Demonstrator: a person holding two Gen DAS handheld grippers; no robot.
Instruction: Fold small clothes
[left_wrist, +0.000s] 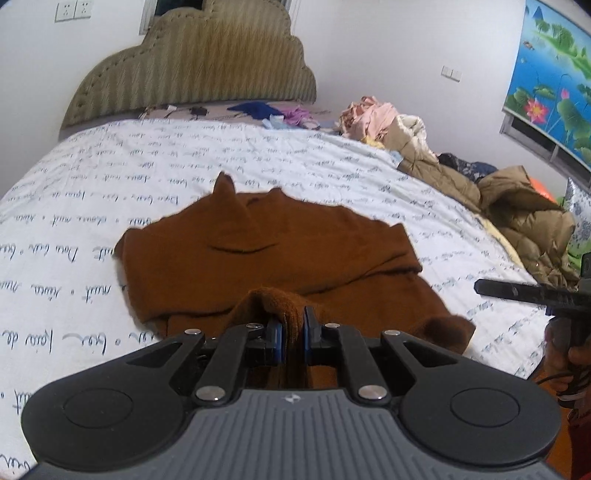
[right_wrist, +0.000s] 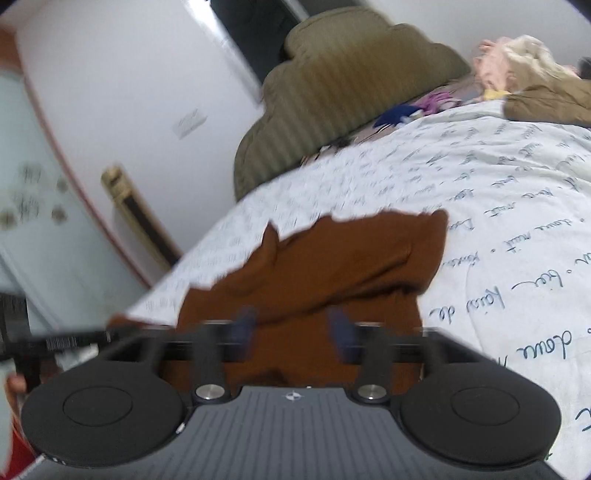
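On the bed: a brown knit garment (left_wrist: 280, 258) lies spread on the script-printed white sheet (left_wrist: 92, 177), near the foot end, well apart from the olive headboard (left_wrist: 195, 62).
Garment lie: mostly flat, with one side already turned over the body and a peaked tuft of fabric standing up at the far edge; the near hem is lifted and bunched.
Left gripper (left_wrist: 291, 341): closed narrow, its blue pads (left_wrist: 276, 341) pinching a gathered fold of the near hem, which humps up just ahead of the jaws.
Right gripper (right_wrist: 291, 332): jaws wide apart over the near edge of the garment (right_wrist: 332, 273); nothing looks pinched between them, though this view is blurred.
Handling, as I judge it: light, soft and limp; thick knit that bends anywhere, sags between hold points and clings a little to the sheet, so it drags rather than slides.
Where to take hold: at hem corners or along a folded edge, pinching both layers at once; a mid-panel pinch would only tent the cloth.
Risk: a single held corner pulls the lay askew.
Clutter: a heap of jackets and clothes (left_wrist: 480, 184) at the right side of the bed, apart from the garment.
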